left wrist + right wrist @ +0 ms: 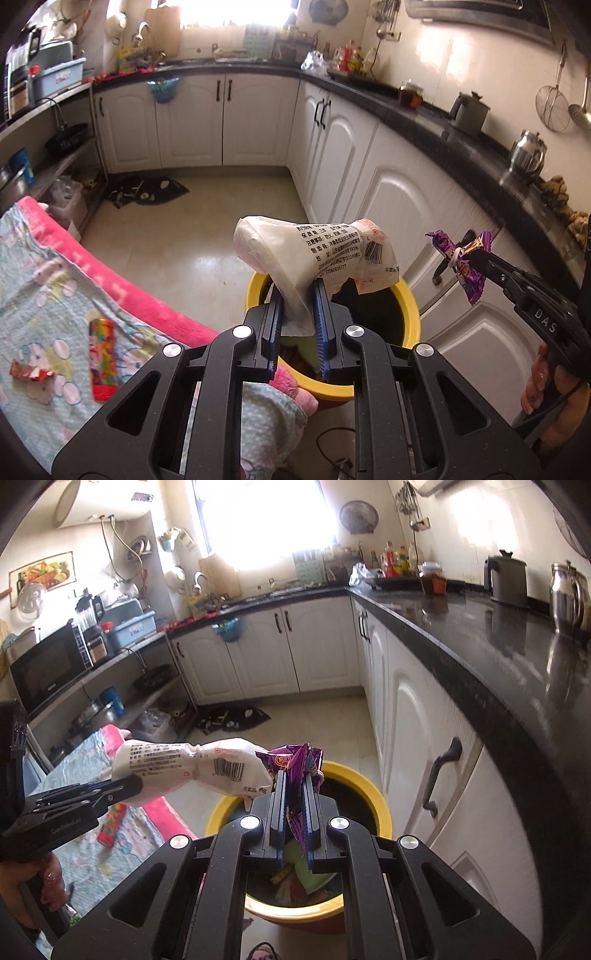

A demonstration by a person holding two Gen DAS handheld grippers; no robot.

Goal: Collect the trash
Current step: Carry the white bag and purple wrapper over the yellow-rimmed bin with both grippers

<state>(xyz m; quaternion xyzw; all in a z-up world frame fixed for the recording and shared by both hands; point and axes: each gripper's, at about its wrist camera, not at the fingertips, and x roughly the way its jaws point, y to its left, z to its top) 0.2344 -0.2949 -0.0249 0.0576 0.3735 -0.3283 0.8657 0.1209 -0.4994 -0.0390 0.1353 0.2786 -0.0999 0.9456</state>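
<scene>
Left wrist view first: we see our left gripper point(298, 295) clenched on a crumpled white plastic wrapper point(314, 254) printed with black text and a barcode, held above the yellow trash bin point(408, 306) standing on the floor. Beside the bin, a bed with a pink-edged blanket point(55, 295) carries a long colourful candy wrapper point(102, 358) and a small red wrapper point(29, 370), both near the blanket's near edge. To the far right, our right gripper point(472, 251) pinches a purple foil wrapper point(466, 269) in front of the white cabinets point(388, 192).

Right wrist view: we see the right gripper point(295, 786) grasping the purple foil wrapper point(295, 771) over the bin's open mouth point(354, 797), where other rubbish already lies. The white wrapper point(192, 768) sits touching it on the left. Farther off, a black worktop point(480, 638) runs along the right wall.
</scene>
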